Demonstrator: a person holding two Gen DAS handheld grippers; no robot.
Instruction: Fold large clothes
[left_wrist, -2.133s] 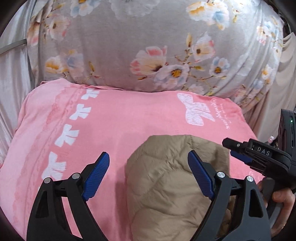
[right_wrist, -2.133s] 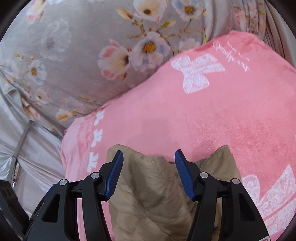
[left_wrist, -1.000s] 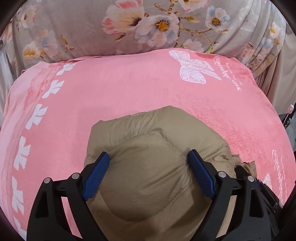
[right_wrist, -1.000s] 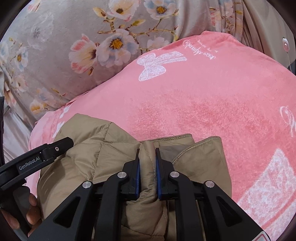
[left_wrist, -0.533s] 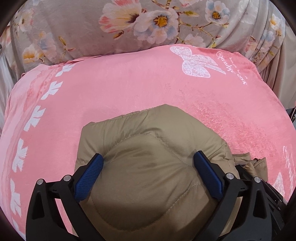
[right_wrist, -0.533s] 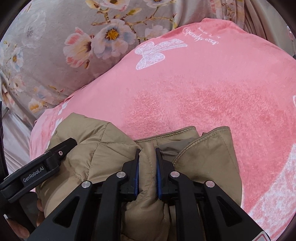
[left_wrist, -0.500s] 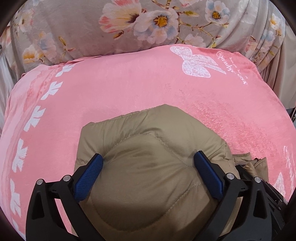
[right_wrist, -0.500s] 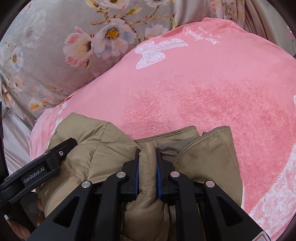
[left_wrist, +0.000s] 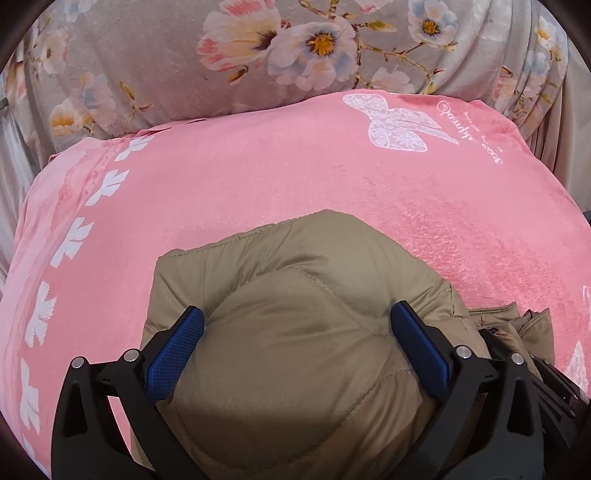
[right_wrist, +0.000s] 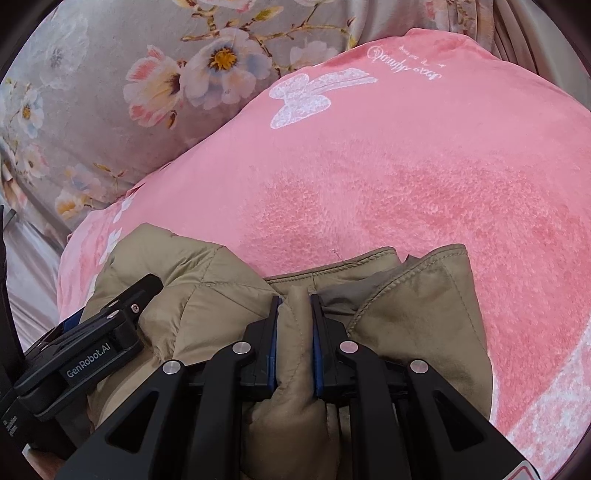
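A tan quilted puffer jacket (left_wrist: 295, 295) lies bunched on a pink blanket (left_wrist: 258, 184). My left gripper (left_wrist: 297, 328) is open, its blue pads straddling a puffy bulge of the jacket without pinching it. In the right wrist view the jacket (right_wrist: 417, 306) shows its collar and hem folds. My right gripper (right_wrist: 294, 306) is shut on a ridge of jacket fabric. The left gripper's black body shows at the lower left of the right wrist view.
The pink blanket (right_wrist: 406, 166) with white bow prints covers the bed. A grey floral cushion (left_wrist: 221, 55) stands along the far side, also in the right wrist view (right_wrist: 129, 74). Grey sheet drops off at the left edge (right_wrist: 26, 258).
My right gripper closed on the jacket fold about a second ago and still holds it. My left gripper moved over the jacket bulge and sits slightly lower on it now.
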